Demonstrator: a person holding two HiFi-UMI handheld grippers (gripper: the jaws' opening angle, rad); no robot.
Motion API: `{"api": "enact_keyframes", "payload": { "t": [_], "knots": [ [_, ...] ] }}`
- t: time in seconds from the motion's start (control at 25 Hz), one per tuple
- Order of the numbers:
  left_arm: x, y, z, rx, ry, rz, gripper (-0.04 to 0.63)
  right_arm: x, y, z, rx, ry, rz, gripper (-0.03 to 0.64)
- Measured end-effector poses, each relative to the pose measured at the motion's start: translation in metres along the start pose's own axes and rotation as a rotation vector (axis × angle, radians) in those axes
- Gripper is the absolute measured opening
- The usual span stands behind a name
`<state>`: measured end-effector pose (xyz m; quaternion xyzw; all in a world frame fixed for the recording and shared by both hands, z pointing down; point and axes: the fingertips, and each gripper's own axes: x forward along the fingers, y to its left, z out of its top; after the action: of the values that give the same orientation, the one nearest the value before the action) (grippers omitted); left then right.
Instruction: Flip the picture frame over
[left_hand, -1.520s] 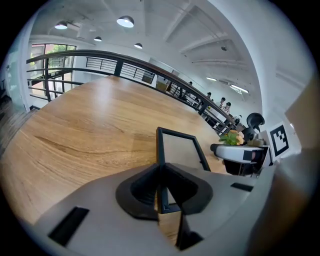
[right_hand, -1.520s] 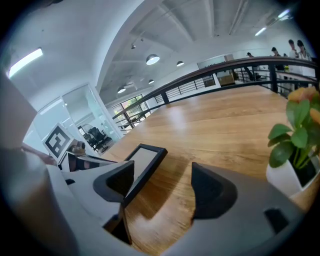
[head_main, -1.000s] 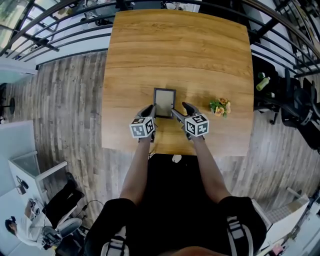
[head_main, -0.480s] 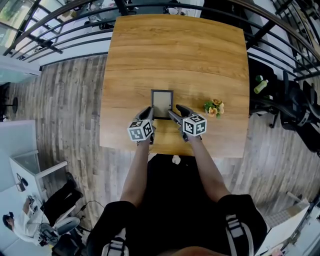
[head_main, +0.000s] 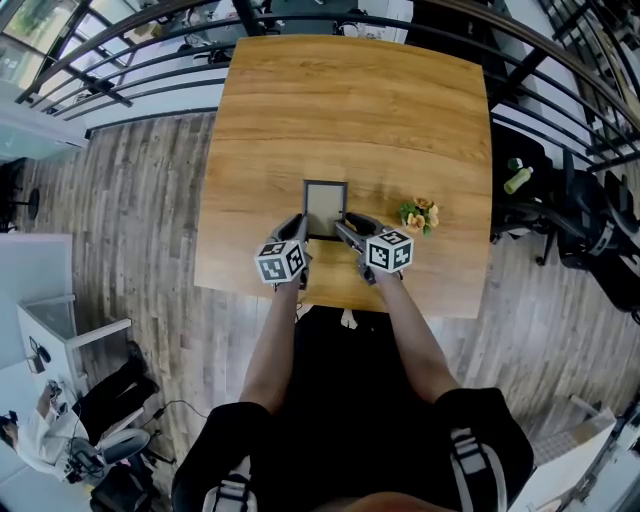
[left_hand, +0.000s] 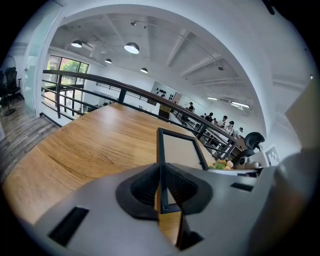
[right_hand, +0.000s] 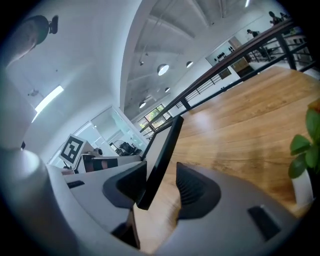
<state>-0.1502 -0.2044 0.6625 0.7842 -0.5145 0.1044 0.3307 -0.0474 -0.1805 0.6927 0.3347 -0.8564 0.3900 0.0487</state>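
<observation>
Landmark: a small pot of flowers (head_main: 417, 215) standing on the wooden desk (head_main: 350, 110), toward the right side of its near half.
Picture frame: the black-edged picture frame (head_main: 325, 210) is near the flowers on their left, over the near middle of the desk, with its pale panel facing up.
Frame's pose: it is tilted, its near corners are clear of the wood, and desk grain shows under them. I cannot tell whether the far edge rests on the desk.
Left gripper: the left gripper (left_hand: 161, 184) is on the frame's long side away from the flowers. Its jaws are narrow and clamped on the thin black edge just above the near corner, both pads against it.
Right gripper: the right gripper (right_hand: 161, 187) is on the frame's long side that faces the flowers, between frame and pot. Its jaws have just been closing and stand half apart, with the frame's edge between them. The edge lies against the pad away from the flowers, and a strip of desk shows before the pad on the flowers' side.
Arms: both of the person's forearms (head_main: 275, 340) reach forward from the side of the desk nearest the flowers.
Surroundings: a black railing (head_main: 150, 50) runs along the desk's edges well beyond the flowers.
</observation>
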Motion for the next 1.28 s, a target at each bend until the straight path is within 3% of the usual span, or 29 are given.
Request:
{"api": "enact_keyframes", "payload": {
  "t": [0.4, 0.96, 1.28],
  "knots": [
    [-0.009, -0.019, -0.004, -0.001, -0.033, -0.007, 0.058, -0.012, 0.018, -0.005, 0.037, 0.02, 0.116, 0.143],
    [-0.014, -0.039, -0.014, -0.025, -0.058, -0.023, 0.057, -0.038, 0.024, 0.004, 0.231, -0.03, 0.254, 0.08],
    [-0.013, -0.046, -0.018, -0.019, -0.066, -0.022, 0.057, -0.046, 0.022, 0.003, 0.22, -0.019, 0.268, 0.075]
  ]
}}
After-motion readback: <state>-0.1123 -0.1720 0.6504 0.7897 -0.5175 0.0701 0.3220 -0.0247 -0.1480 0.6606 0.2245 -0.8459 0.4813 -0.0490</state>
